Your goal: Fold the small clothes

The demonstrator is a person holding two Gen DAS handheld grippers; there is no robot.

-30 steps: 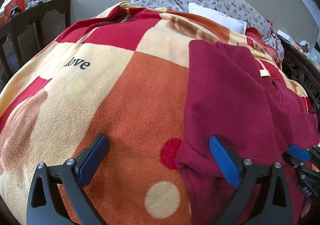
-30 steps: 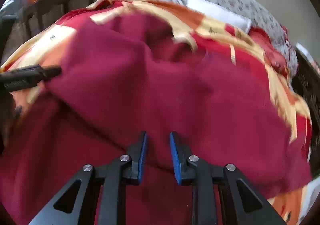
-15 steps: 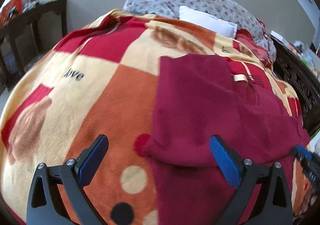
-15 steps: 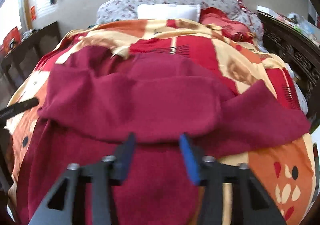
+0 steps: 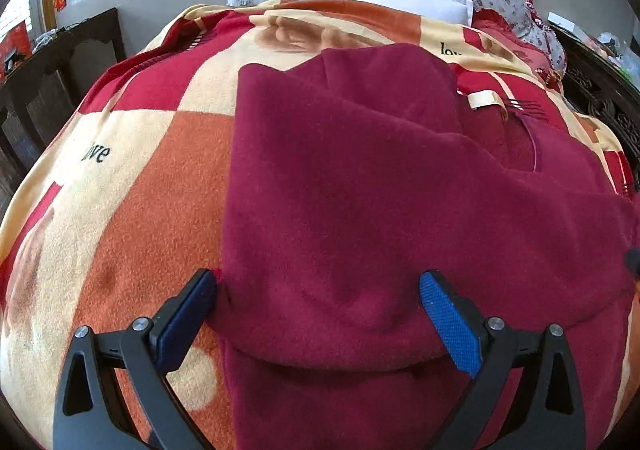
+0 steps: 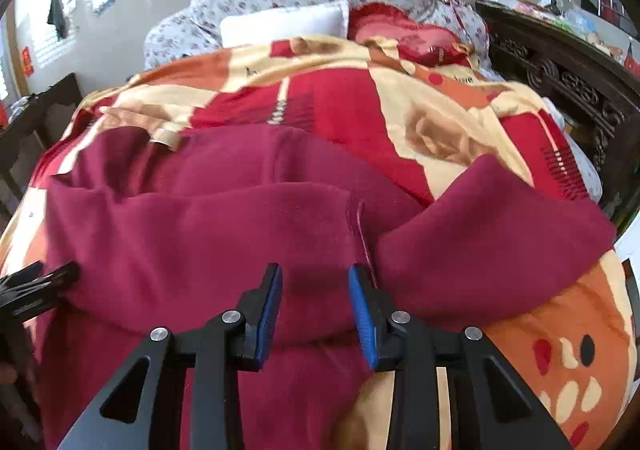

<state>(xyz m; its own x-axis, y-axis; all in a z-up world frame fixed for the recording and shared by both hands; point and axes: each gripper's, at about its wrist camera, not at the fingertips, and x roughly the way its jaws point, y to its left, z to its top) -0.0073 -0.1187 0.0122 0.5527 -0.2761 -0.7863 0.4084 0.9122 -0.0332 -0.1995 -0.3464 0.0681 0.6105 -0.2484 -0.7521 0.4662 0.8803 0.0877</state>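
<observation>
The left gripper [image 5: 316, 314] gapes wide, its blue pads straddling a folded edge of the dark red fleece garment [image 5: 360, 190]. The right gripper [image 6: 314, 306] stands narrowly parted over the same fold. The garment lies on a red, orange and cream patchwork blanket [image 5: 152, 178] covering the bed.

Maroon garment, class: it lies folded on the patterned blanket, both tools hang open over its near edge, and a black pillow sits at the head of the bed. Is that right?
Not quite. The pillow is white, not black, as the right wrist view shows. The rest holds: the maroon garment lies folded on the patterned blanket, with the left tool and right tool open over its near edge.
</observation>
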